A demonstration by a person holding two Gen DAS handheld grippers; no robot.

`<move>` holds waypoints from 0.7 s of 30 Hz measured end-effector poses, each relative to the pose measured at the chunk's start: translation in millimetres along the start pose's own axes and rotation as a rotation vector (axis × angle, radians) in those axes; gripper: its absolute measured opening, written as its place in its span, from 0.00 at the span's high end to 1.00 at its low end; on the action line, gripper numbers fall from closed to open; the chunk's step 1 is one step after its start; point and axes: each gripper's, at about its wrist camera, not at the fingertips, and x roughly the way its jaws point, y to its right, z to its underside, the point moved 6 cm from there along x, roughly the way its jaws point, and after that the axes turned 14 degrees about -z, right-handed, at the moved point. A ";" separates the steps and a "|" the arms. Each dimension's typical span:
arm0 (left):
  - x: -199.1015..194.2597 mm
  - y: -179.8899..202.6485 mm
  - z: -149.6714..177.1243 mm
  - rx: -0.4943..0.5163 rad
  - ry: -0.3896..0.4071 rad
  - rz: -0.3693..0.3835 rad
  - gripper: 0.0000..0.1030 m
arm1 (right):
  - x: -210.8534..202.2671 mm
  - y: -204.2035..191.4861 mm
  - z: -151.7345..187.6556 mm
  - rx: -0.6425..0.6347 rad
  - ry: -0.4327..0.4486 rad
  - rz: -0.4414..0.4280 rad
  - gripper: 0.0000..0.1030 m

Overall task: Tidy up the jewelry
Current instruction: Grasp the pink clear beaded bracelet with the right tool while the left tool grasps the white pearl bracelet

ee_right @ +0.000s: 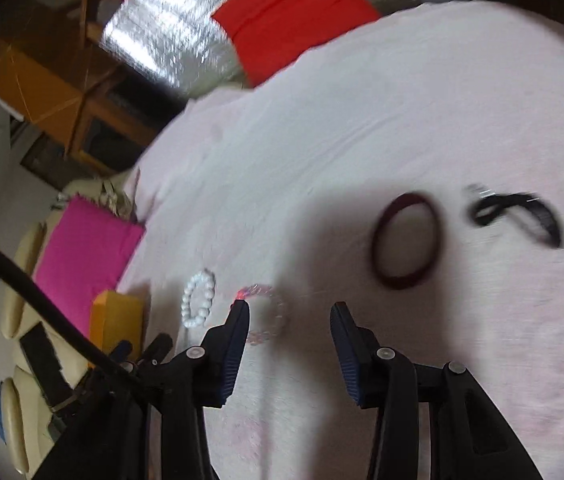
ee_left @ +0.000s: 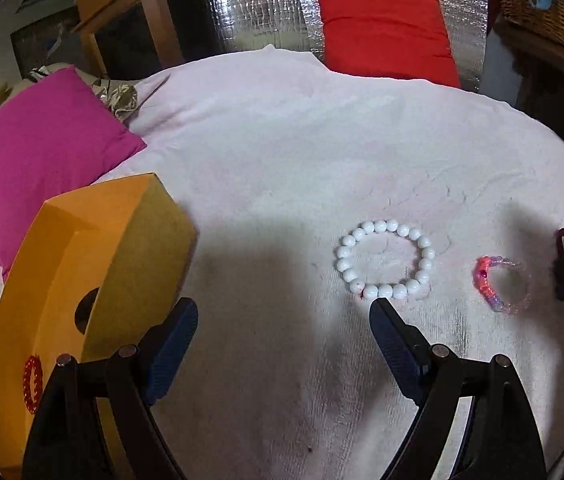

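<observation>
White towel-covered table (ee_left: 282, 152), jewelry loose, both grippers wide and empty.
White bead bracelet (ee_left: 385, 259) lies flat just ahead-right of L gripper (ee_left: 282, 312); R gripper (ee_right: 290, 308) farther off.

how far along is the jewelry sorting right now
Done: one red bracelet lies in the orange box. In hand: nothing; the left hand-held gripper and right hand-held gripper are open. Left on the cloth: white bead bracelet, pink-purple bracelet, dark bangle, black piece.
</observation>
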 end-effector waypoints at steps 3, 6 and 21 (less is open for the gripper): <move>2.9 -2.7 -1.5 0.001 0.004 0.010 0.15 | 17.0 -3.6 0.3 -0.041 -0.003 0.069 0.55; 6.3 -5.4 -3.7 -0.022 -0.002 0.034 0.15 | 27.9 -10.5 -0.9 -0.123 -0.002 0.166 0.67; 18.0 41.1 -22.3 -0.068 -0.073 0.177 0.15 | -1.8 0.4 6.8 -0.183 0.011 0.243 0.92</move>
